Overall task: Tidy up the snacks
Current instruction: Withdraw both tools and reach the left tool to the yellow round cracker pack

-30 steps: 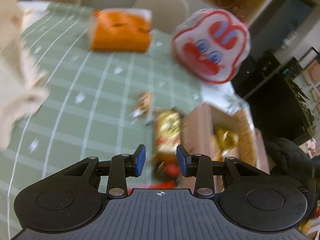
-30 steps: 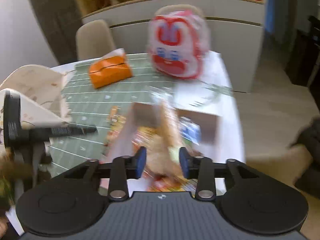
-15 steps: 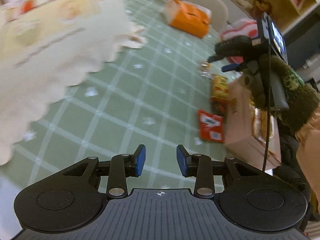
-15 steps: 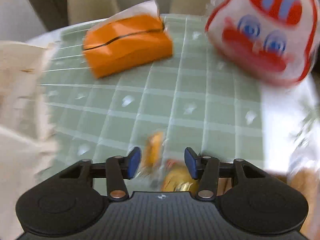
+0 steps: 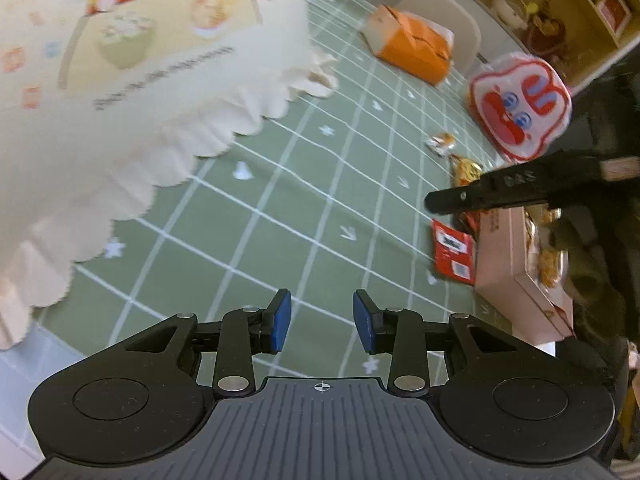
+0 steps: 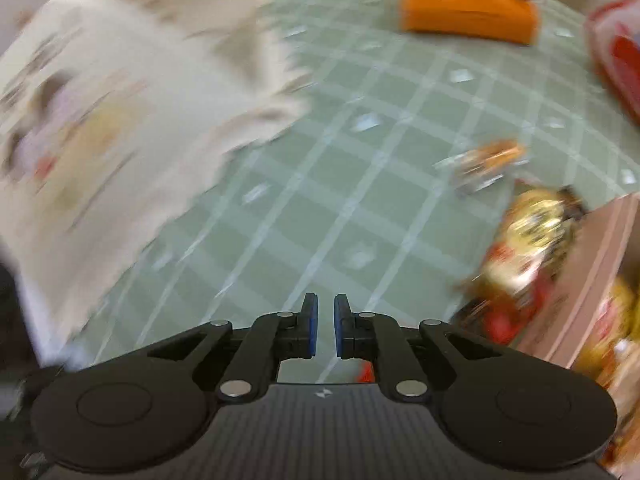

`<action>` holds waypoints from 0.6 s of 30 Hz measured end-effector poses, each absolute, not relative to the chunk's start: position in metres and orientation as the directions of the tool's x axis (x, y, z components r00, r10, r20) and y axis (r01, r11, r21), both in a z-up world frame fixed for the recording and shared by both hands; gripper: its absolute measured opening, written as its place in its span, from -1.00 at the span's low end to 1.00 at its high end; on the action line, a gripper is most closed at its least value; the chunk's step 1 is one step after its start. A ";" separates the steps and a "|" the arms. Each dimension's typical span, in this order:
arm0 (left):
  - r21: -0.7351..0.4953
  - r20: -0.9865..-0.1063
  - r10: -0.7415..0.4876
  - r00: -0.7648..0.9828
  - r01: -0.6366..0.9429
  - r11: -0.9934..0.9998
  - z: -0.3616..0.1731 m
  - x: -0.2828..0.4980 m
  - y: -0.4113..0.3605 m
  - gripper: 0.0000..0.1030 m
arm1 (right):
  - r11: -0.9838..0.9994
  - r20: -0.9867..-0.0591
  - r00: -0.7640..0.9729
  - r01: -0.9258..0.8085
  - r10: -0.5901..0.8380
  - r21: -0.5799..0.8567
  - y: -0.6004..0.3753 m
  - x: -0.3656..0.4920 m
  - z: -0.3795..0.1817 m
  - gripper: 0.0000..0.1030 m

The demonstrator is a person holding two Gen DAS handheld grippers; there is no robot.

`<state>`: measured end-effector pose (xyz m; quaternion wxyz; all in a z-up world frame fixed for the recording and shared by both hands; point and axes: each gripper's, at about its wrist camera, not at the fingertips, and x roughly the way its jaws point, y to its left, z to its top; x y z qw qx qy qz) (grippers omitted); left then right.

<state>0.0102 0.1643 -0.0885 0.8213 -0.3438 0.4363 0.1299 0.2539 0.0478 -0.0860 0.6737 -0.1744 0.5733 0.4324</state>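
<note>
Snacks spread over a green checked bench, two tongs above it.

Covered in a green cloth point(image 5: 280, 184) with white lines and small white shapes. Big cream bag point(image 5: 132, 92) with a wavy edge on the left side. Orange tissue box point(image 5: 412, 46) at the far end, beside a pale chair point(image 5: 448, 12). Red and white cartoon-face bag point(image 5: 520, 106) near the far right edge. Small orange candy point(image 5: 440, 142), gold snack pack point(image 5: 466, 170) and red snack pack point(image 5: 452, 254) lying on the cloth just beside a pink box point(image 5: 516, 276) with more snacks inside. Wooden shelf point(image 5: 560, 8) with toys behind the bench. Left tongs point(image 5: 322, 322) partly apart over bare cloth, gripping nothing. Right tongs point(image 6: 323, 326) closing, almost together, nothing between them; blurry view there.
</note>
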 end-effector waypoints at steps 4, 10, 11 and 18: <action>-0.453 -0.806 -0.107 0.583 -0.489 0.745 -0.089 0.022 0.156 -0.26 | 0.557 -0.902 -0.030 -0.778 0.431 0.292 0.034 0.251 -0.060 -0.66; -0.451 -0.792 -0.110 0.600 -0.454 0.768 -0.085 0.026 0.150 -0.26 | 0.772 -0.908 0.206 -0.612 0.365 0.172 -0.002 0.328 -0.043 -0.20; -0.452 -0.791 -0.115 0.601 -0.448 0.771 -0.085 0.027 0.150 -0.26 | 0.791 -0.914 0.222 -0.593 0.340 0.151 -0.004 0.339 -0.045 -0.20; -0.416 -0.816 -0.093 0.571 -0.466 0.781 -0.090 0.031 0.155 -0.26 | 0.763 -0.939 0.276 -0.646 0.205 -0.023 0.039 0.342 -0.079 -0.20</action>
